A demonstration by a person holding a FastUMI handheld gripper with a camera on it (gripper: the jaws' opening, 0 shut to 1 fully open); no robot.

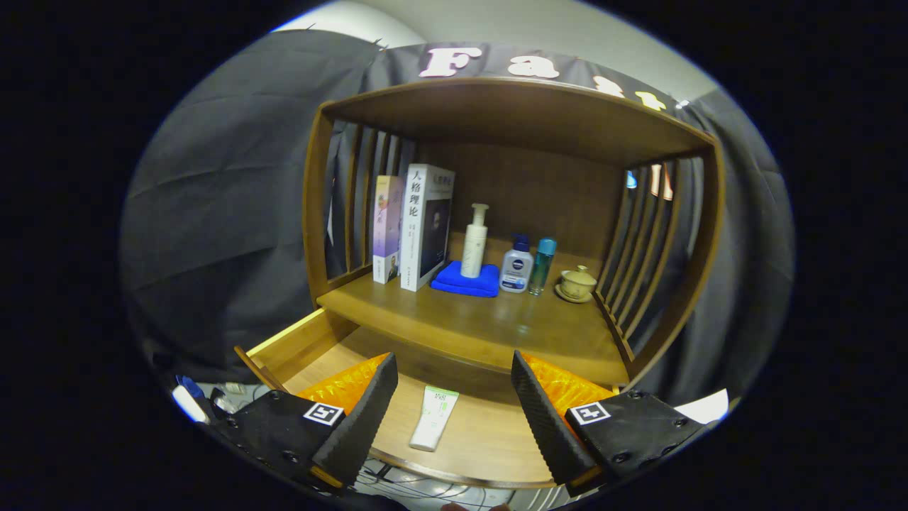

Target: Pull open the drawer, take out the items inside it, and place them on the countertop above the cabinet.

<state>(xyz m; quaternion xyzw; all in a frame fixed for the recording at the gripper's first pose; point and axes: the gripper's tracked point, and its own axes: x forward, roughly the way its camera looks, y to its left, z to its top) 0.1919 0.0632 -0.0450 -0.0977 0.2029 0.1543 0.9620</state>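
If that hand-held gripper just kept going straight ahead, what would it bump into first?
Probably the white-and-green tube lying in the open wooden drawer, between the open hand-held gripper fingers; depth is hard to judge.

Wooden countertop (489, 326) with books (415, 227), blue cloth (464, 280), bottles (528, 266), teacup (578, 284).

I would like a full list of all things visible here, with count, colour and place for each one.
tube: 1, white and green, flat in the open drawer, between the fingers
drawer: 1, brown wood, pulled open below the countertop
countertop: 1, brown wood
books: 2, one purple, one white, upright at the left
towel: 1, blue, folded beside the books
pump bottle: 1, white, on the towel
blue-capped bottle: 1, white
slim bottle: 1, teal
lidded cup: 1, cream, on a saucer
gripper: 1, open, above the drawer
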